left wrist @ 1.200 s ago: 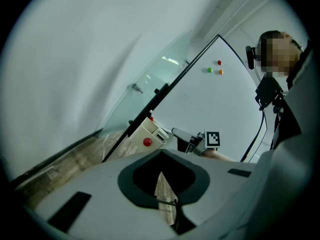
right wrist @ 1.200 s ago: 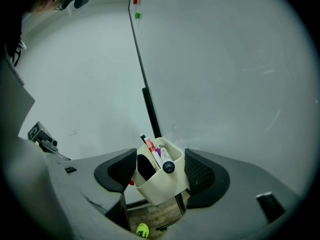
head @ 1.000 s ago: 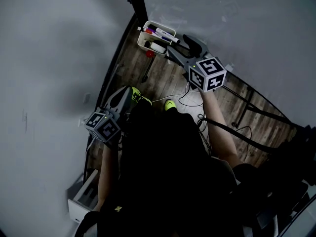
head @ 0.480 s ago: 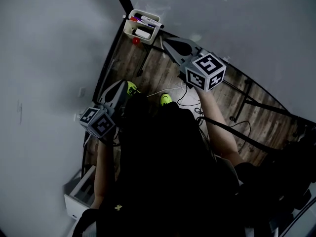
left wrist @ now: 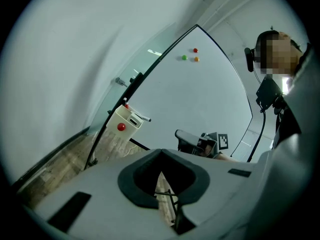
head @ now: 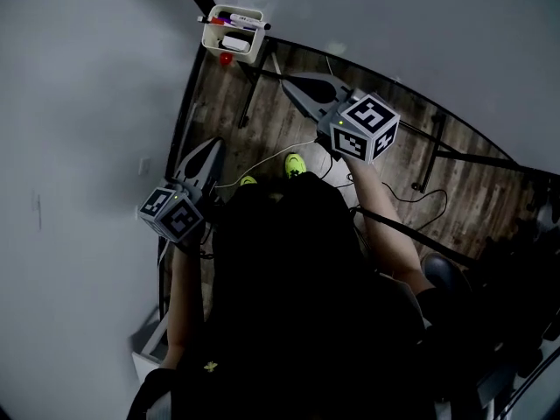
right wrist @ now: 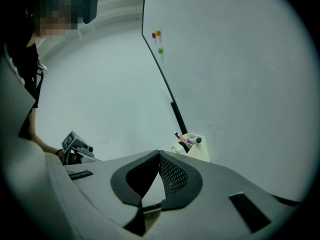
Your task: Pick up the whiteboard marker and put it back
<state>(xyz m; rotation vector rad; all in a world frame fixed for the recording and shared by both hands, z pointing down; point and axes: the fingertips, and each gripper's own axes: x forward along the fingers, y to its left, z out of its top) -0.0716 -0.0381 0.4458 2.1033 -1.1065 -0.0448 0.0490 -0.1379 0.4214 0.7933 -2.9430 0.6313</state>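
Note:
A white marker tray (head: 233, 40) hangs on the whiteboard at the top of the head view, and several markers (head: 232, 19) lie across its top. In the left gripper view the tray (left wrist: 126, 121) shows a red magnet on its front; the right gripper view has the tray (right wrist: 194, 148) just past the jaws. My right gripper (head: 287, 81) is shut on nothing, a short way back from the tray and pointing toward it. My left gripper (head: 215, 142) hangs lower left, farther from the tray. Its tips (left wrist: 161, 151) meet and hold nothing.
The whiteboard (left wrist: 200, 94) carries red, green and orange magnets (left wrist: 195, 50) high up. Its black stand legs (head: 433, 160) and loose cables (head: 411, 208) cross the wooden floor. A white box (head: 149, 348) sits at lower left. The person's green shoes (head: 295, 164) stand under the grippers.
The right gripper's jaws, open beside the tray a second ago, are now shut. Both grippers have drawn back from the tray, which has slid up and left in the head view.

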